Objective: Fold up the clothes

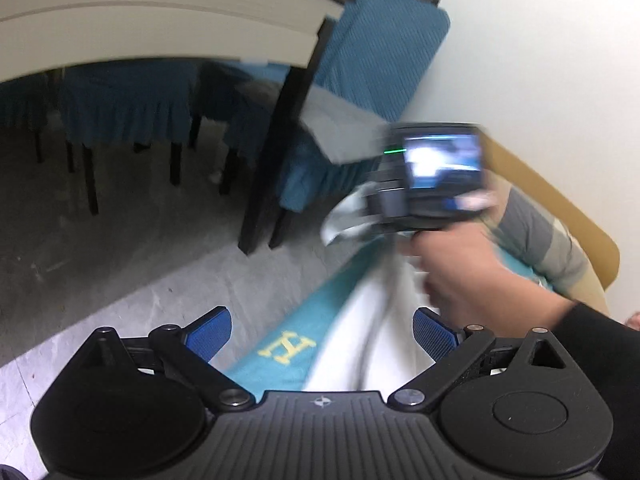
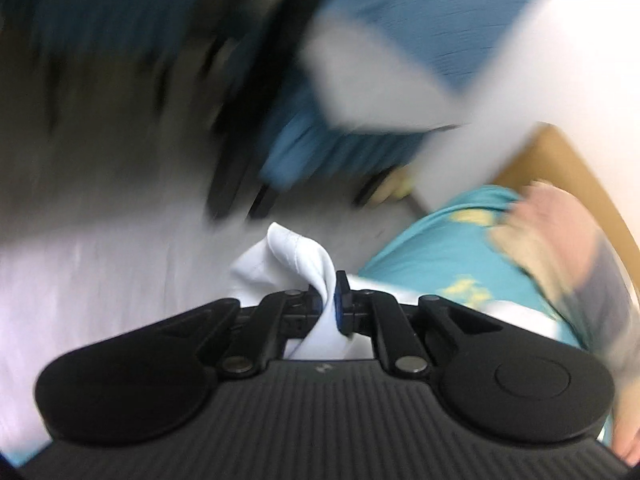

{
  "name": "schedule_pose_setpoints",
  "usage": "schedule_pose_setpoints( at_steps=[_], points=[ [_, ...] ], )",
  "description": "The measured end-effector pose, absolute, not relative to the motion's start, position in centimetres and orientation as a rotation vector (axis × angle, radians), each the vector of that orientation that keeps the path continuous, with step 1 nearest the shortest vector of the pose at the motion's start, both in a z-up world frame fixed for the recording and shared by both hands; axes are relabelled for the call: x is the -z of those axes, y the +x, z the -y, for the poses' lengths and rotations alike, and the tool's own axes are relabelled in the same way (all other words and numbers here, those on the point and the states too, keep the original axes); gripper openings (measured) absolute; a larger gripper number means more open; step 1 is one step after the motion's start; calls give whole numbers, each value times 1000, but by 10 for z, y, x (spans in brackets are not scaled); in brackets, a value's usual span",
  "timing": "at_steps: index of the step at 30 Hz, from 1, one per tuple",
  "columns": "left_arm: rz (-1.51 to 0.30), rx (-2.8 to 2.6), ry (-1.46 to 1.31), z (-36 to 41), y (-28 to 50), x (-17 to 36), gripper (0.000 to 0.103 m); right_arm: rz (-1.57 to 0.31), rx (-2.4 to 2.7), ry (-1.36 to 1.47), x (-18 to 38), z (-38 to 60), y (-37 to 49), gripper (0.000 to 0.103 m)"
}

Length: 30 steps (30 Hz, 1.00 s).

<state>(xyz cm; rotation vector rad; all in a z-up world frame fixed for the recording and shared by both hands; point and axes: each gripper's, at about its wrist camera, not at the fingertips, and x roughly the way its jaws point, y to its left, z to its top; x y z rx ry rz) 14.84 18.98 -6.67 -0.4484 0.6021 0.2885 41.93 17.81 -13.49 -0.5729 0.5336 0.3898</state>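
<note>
Between the right gripper's (image 2: 329, 298) closed pads a white garment (image 2: 296, 258) is pinched; the left gripper (image 1: 322, 336) gapes empty above teal cloth (image 1: 280, 356). Beyond, blurred, probably blue-covered chairs (image 1: 376, 52) crowd the floor.

Left wrist view from just behind its gripper (image 1: 322, 334), looking down and forward, right wrist view likewise, very near a white cloth (image 2: 298, 258), both share the blue-covered chair (image 1: 372, 60) and teal fabric with yellow marks (image 2: 444, 256).
</note>
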Motion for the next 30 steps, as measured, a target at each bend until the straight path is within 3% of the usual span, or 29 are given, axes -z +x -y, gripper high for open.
schedule_pose_setpoints(
  at_steps=[5, 9, 18, 19, 21, 22, 23, 30],
  points=[
    [-560, -263, -394, -173, 133, 52, 99, -352, -239, -313, 57, -82, 400, 8],
    [-551, -211, -330, -149, 126, 46, 99, -270, -89, -94, 35, 15, 388, 8],
    [-632, -127, -182, -96, 143, 67, 99, -436, 102, 313, 129, 196, 415, 11],
    [-644, -120, -170, -91, 146, 71, 99, -477, 75, 318, 142, 200, 423, 16],
    [-662, -106, -157, -82, 153, 76, 99, -518, 32, 308, 159, 206, 429, 47],
    [-666, -99, -147, -79, 155, 78, 99, -519, 22, 297, 165, 205, 429, 73],
    [-671, -92, -137, -76, 157, 80, 99, -510, 10, 288, 169, 205, 427, 84],
    [-697, -38, -118, -62, 160, 85, 99, -505, -71, 272, 136, 212, 382, 82]
  ],
)
